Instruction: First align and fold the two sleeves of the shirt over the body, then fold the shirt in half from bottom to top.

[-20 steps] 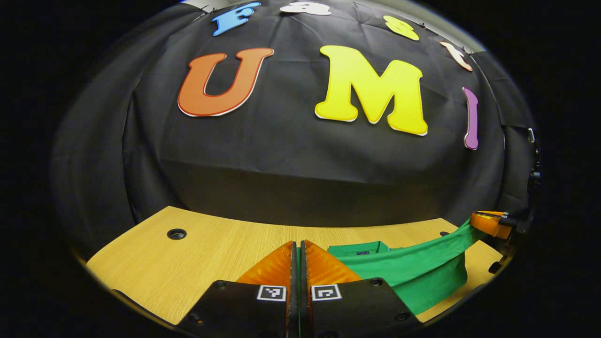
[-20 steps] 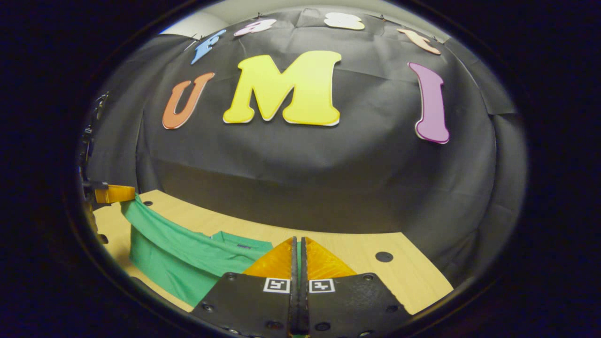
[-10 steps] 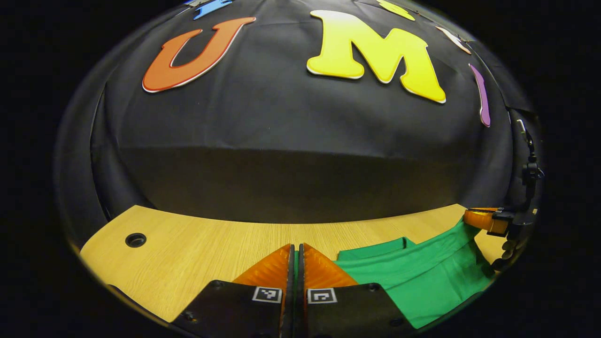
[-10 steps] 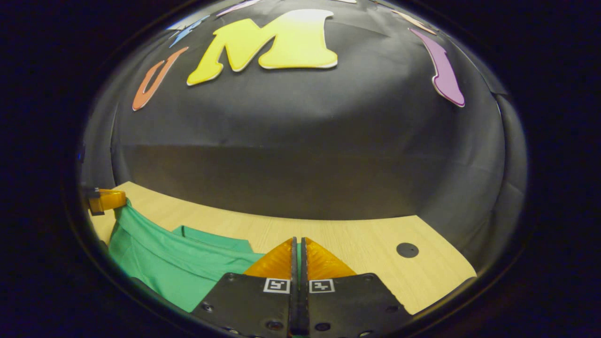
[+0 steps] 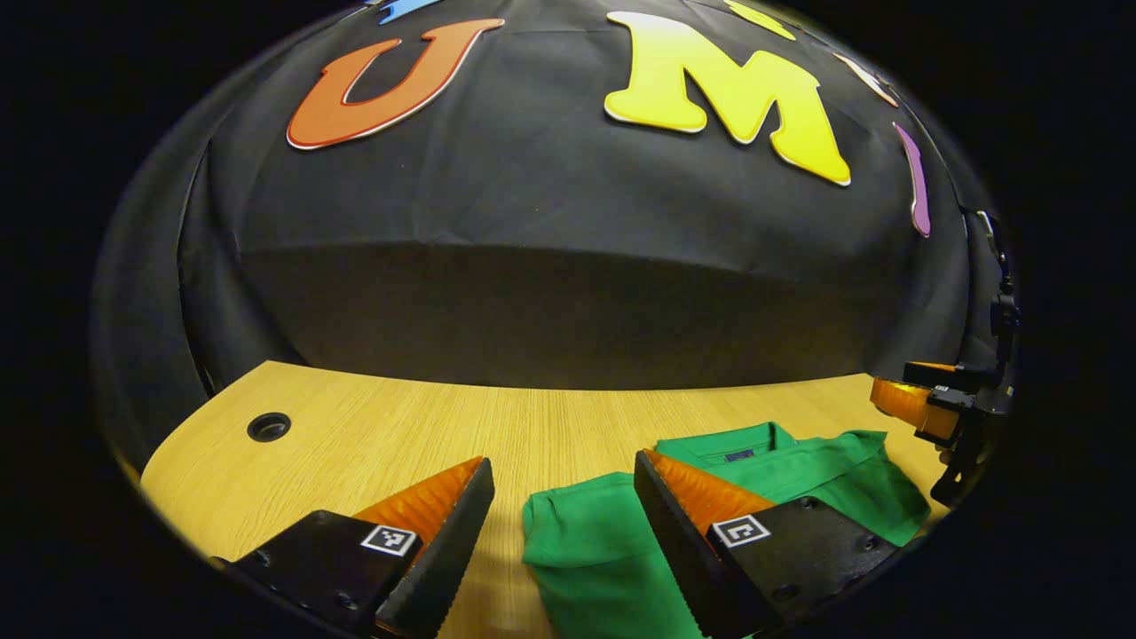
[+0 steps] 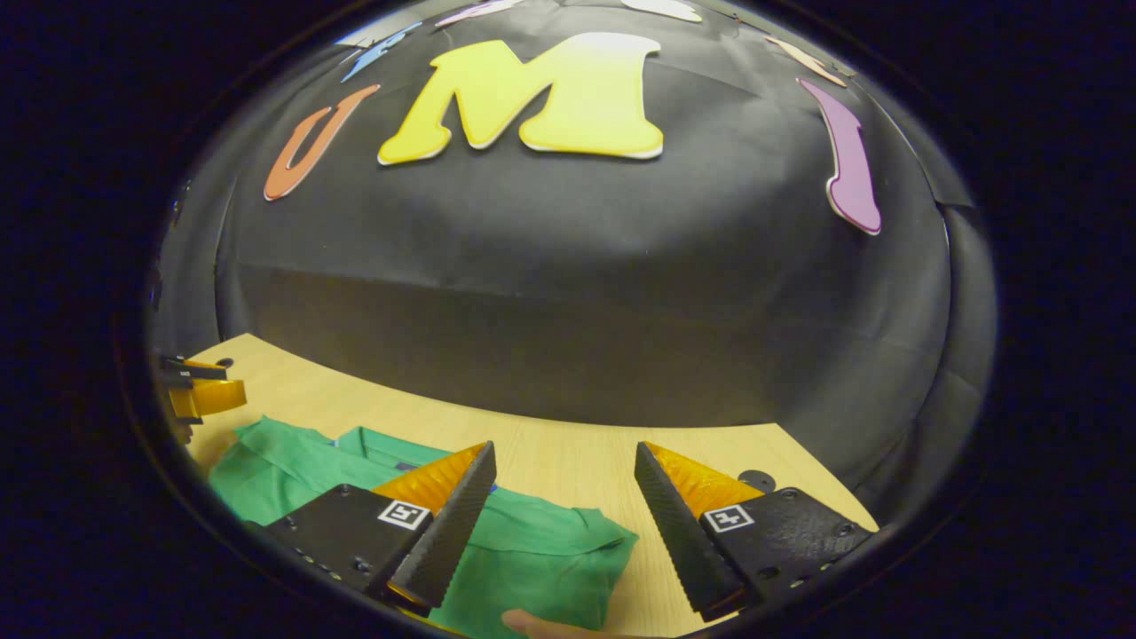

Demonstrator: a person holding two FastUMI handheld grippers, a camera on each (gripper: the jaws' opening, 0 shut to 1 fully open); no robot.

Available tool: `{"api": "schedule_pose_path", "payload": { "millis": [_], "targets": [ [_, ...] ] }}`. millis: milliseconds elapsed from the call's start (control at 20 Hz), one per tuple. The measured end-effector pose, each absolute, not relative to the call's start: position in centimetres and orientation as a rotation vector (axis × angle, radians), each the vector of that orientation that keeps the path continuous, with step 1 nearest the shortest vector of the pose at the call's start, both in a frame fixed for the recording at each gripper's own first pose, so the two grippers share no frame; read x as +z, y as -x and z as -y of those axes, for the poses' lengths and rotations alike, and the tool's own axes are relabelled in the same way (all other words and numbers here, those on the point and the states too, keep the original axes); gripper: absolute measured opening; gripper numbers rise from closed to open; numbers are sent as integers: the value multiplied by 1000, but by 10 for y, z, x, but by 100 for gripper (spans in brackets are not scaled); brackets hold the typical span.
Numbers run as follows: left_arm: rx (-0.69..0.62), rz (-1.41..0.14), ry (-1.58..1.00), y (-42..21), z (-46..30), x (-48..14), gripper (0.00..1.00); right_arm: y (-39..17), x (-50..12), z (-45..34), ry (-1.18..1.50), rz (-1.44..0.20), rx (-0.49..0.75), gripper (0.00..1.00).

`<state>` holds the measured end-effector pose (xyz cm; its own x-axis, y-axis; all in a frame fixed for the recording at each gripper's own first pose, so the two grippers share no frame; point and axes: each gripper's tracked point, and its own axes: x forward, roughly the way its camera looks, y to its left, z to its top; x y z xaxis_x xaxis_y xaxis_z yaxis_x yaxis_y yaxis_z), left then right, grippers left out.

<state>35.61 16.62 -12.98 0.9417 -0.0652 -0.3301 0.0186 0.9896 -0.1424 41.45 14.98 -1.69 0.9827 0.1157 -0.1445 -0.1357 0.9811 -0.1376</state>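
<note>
Both tools, left (image 5: pixel 561 506) and right (image 6: pixel 564 497), now gape wide, empty, having dropped the green polo shirt (image 5: pixel 621 541) folded onto the surface (image 5: pixel 373 435); folding looks finished.

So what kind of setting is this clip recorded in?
Most likely a staged recording booth, not a home: a black cloth wall backs a light wooden table with round cable holes, bearing a folded green shirt, with both handheld grippers open above it.
</note>
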Motion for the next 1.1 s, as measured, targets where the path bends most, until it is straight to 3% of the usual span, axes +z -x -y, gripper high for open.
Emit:
{"api": "schedule_pose_path", "payload": {
  "millis": [500, 1100],
  "targets": [
    [-30, -217, 85, -195, -130, -44, 100, -222, 20, -158, 175, -64, 246, 96],
    [-45, -173, 84, -15, -44, -15, 100, 0, 25, -44, 93, 67, 199, 95]
  ]
}}
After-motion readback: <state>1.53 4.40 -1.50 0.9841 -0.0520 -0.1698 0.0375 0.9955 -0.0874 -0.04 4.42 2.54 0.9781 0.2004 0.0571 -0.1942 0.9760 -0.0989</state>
